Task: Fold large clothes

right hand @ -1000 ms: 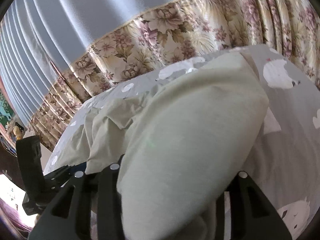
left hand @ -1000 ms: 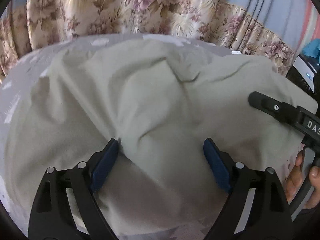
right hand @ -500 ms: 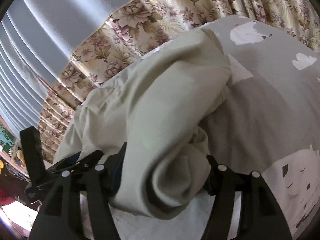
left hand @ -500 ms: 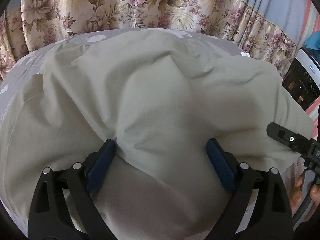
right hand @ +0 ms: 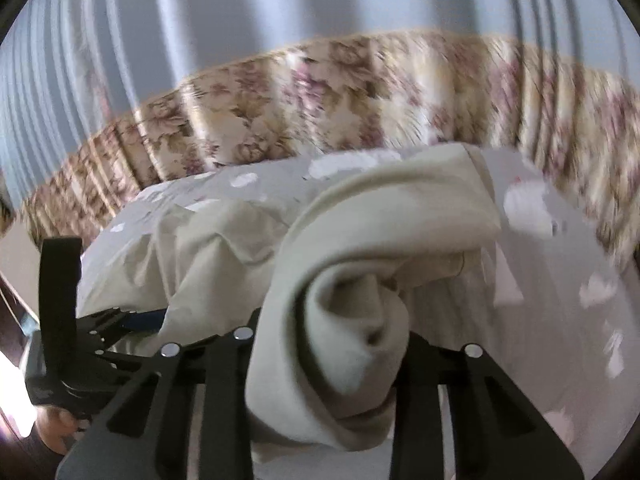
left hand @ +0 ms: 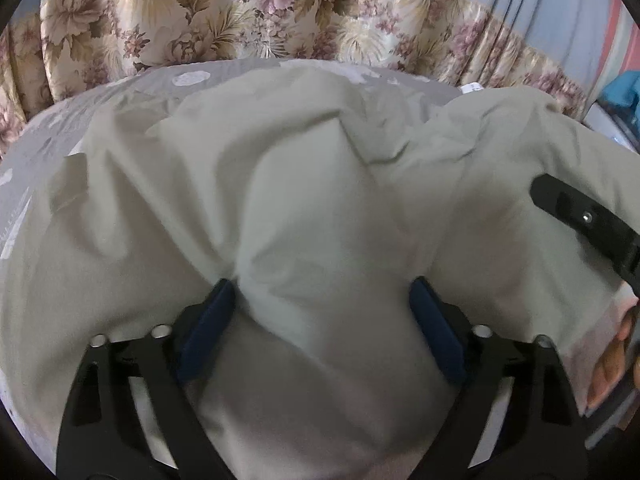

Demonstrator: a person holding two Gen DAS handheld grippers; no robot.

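Note:
A large pale green garment lies rumpled over a grey bed. My left gripper has its blue-padded jaws wide apart with a thick fold of the garment bulging between them; I cannot tell whether they pinch it. My right gripper has a bunched roll of the same garment between its fingers, which are mostly hidden by cloth, and lifts it off the bed. The right gripper also shows at the right edge of the left wrist view. The left gripper shows at the left of the right wrist view.
The grey bedsheet with white animal prints extends to the right. A floral curtain hangs behind the bed, under blue pleated curtain. A dark appliance stands at the far right.
The right gripper has risen and tilted up with the bunched cloth, its view now blurred. The garment's right side has lifted and shifted. The left gripper stays nearly still.

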